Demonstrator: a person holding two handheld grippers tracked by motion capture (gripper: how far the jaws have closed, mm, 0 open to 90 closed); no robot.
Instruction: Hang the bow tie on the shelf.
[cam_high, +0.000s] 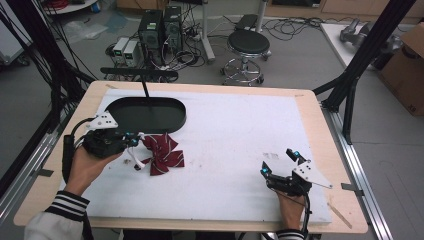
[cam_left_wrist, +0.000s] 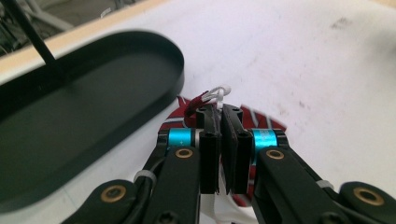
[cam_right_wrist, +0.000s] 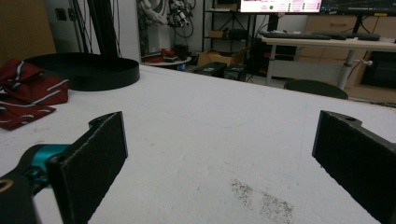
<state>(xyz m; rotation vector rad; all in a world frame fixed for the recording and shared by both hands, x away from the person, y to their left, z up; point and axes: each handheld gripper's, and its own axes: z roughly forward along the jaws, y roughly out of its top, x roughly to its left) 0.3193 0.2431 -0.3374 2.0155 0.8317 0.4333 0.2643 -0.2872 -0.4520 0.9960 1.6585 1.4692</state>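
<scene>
White-covered table, left edge: left tongs pinching striped bow tie cord, lift steadily toward black tray; right tongs spread.

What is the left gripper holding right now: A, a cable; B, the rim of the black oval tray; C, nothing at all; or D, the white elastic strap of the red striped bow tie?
D: in the left gripper view the left gripper has its fingers shut on the white strap of the red striped bow tie, beside the black oval tray, not on it.
</scene>
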